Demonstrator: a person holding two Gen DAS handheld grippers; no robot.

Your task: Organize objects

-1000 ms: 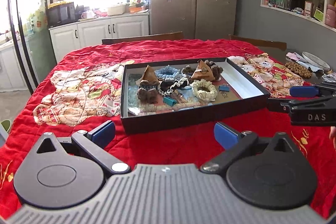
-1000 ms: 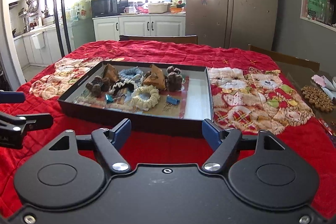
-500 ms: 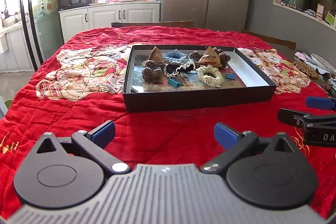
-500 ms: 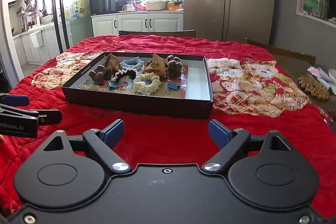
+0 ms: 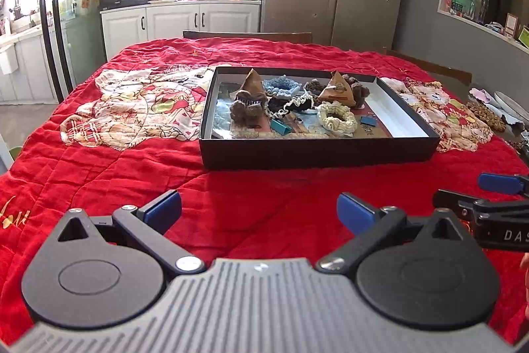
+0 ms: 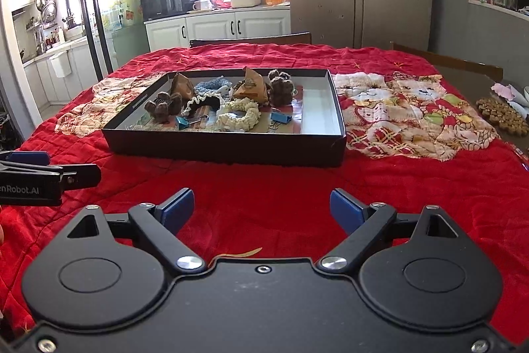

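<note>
Black tray (image 6: 228,151) at 12 o'clock on red quilt (image 6: 264,187), long axis left-right. Left gripper (image 5: 259,209) and right gripper (image 6: 261,209) both spread wide, empty, near edge.

White letters "DAS" stand on the side of the right gripper (image 5: 502,184), just right of the left gripper's fingers (image 5: 355,212). The left gripper (image 6: 49,166), left of the right gripper's fingers (image 6: 178,209), bears "nRobot.AI", its start cut off.
</note>
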